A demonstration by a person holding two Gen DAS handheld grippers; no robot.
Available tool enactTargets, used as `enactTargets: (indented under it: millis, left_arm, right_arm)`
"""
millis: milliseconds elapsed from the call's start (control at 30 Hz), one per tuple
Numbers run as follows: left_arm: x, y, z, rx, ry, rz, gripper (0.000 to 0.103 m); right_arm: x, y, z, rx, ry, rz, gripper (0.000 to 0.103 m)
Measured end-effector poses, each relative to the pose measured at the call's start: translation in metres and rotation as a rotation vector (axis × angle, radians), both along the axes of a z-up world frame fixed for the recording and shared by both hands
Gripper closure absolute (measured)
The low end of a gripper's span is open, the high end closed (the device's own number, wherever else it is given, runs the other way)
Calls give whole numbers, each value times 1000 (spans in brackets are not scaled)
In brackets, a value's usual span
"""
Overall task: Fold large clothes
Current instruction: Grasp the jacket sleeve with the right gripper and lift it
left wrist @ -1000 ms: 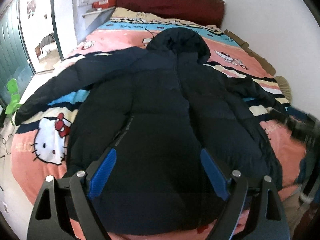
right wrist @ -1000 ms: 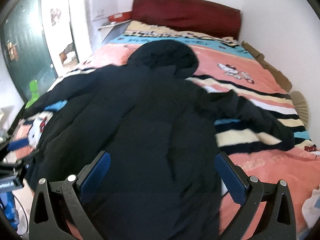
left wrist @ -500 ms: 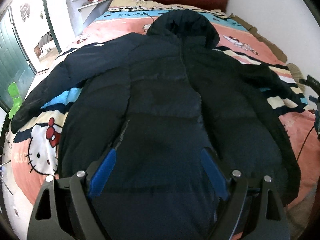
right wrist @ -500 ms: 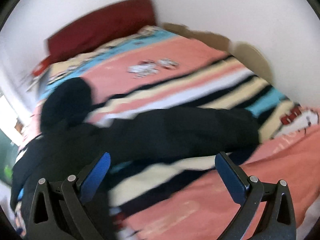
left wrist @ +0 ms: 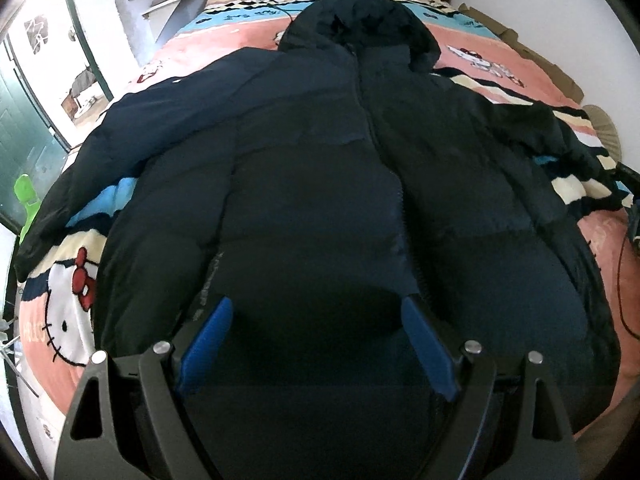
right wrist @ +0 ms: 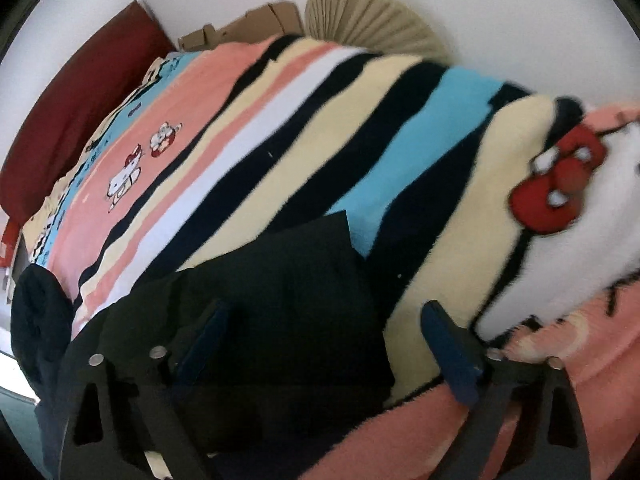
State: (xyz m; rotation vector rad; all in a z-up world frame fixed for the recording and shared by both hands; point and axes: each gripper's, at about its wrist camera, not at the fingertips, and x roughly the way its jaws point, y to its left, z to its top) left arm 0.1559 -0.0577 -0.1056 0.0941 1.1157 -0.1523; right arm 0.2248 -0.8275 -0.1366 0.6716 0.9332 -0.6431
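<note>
My right fingers (right wrist: 324, 344), parted but just narrowing, straddle the jacket (left wrist: 340, 200) cuff (right wrist: 320, 280); blurred view, so closing may pinch blanket (right wrist: 420, 168). Left fingers (left wrist: 316, 344) released.

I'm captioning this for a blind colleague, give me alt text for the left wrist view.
A dark navy hooded puffer jacket lies zipped and spread flat, sleeves out, on a bed with a pink cartoon-cat blanket. The left hand-held gripper hovers open over its lower front, blue fingers apart.
</note>
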Motion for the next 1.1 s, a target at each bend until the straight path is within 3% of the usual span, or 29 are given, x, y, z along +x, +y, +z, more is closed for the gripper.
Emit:
enactTargets:
  millis: [67,200,300,467,667,900,1100]
  left_arm:
    - [1,-1,0,-2,1,-1,17]
    - [1,-1,0,-4,-1,0,17]
    - [0,1,1,-13,-6,2,17]
    - [-6,8,9,-32,-31,11,17]
    - [-18,21,26,-72,-76,20,17]
    - [-31,50,49,-121,-139,62,16]
    - [-30,84,60,-171,-174,110,17]
  right_arm:
    - [4,-3,-7,24,-2,9,24]
    - [11,-1,-12,72,-43,56,71]
    - [16,13,-1,28,-65,105,85]
    - [13,37,35,-17,-142,144,89]
    - [13,80,112,-48,-310,235,90]
    - [39,185,205,-60,-457,450,89]
    - [69,294,245,-51,-508,646,89]
